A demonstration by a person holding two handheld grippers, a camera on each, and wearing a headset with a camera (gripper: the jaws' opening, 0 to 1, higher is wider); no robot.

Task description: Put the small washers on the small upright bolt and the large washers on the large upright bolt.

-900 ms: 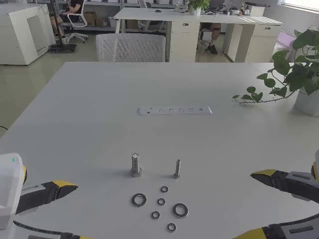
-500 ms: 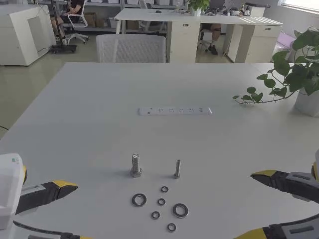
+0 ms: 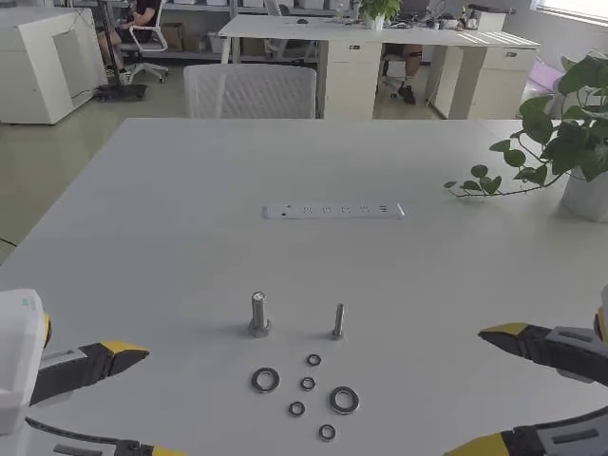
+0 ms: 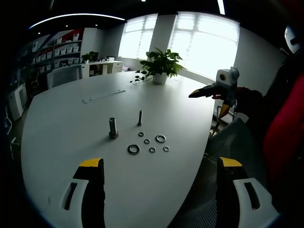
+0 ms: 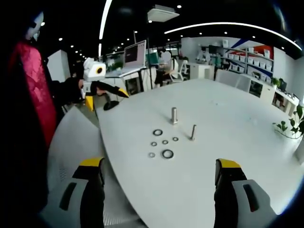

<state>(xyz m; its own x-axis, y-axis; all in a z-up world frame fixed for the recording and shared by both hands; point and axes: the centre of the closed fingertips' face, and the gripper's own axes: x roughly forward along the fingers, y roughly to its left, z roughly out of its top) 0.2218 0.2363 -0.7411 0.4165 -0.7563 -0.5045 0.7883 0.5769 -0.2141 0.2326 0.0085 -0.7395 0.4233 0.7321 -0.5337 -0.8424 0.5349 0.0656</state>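
Between the two hand-held grippers, on the near part of the white tabletop (image 3: 171, 209), lies everything the task needs, and the coming move turns on that layout. The thick steel large bolt (image 3: 258, 314) stands upright on its head to the left, and the thin steel small bolt (image 3: 338, 321) stands upright just to its right, the two apart. On the person's side of the bolts the washers lie flat and loose, none touching another. One large steel washer (image 3: 265, 380) sits in front of the large bolt. The other large steel washer (image 3: 344, 400) sits in front of the small bolt. The four small steel washers (image 3: 307, 384) are strung in a loose line between the two large ones. The yellow-tipped left gripper (image 3: 144, 403) hangs at the lower left with its jaws spread wide and empty, and the washers lie ahead of it and to its right. The yellow-tipped right gripper (image 3: 467, 389) mirrors it at the lower right, jaws also wide apart and holding nothing, with the washers ahead and to its left. Each gripper looks about equally far from the cluster, though each has one large washer on its own side. Both bolt shafts point straight up, so any washer will likely have to be lifted by its rim, levelled and lowered down over the tip.
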